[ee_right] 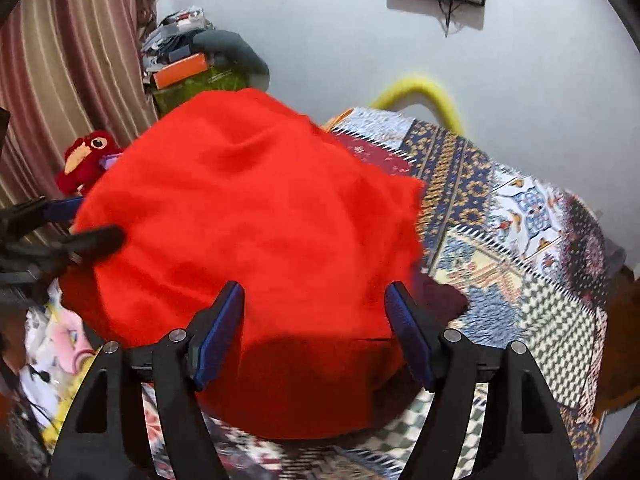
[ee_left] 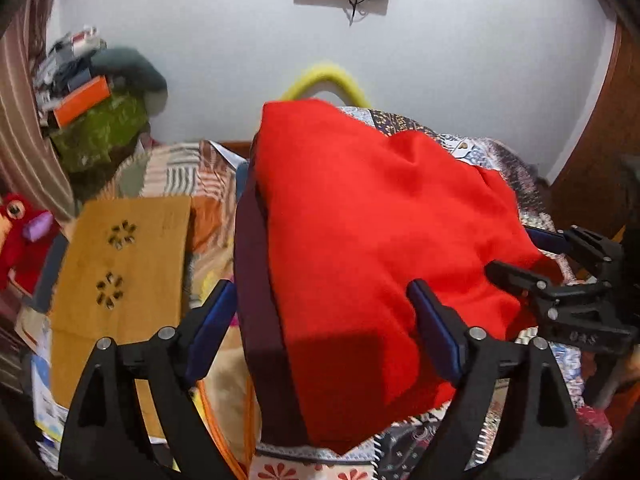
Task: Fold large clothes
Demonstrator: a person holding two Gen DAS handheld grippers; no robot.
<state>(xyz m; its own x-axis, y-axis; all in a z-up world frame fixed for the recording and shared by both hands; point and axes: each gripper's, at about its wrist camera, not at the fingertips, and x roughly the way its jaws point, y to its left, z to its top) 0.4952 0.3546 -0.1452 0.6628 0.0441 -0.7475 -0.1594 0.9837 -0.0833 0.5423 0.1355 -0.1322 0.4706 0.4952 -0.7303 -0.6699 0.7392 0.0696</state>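
Red garment [ee_left: 360, 240] lies on the quilt [ee_right: 500, 240] beneath both spread tongs

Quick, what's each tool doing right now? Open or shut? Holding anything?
Left tool: open, holding nothing; the red cloth lies loose between its fingers.
Right tool: open, holding nothing, over the same cloth.

Both wrist cameras look steeply down along their own gripper, close above the red garment [ee_left: 372, 248], toward the white wall [ee_right: 360, 32]; each shows the garment, patchwork bed [ee_right: 500, 240] and wall.
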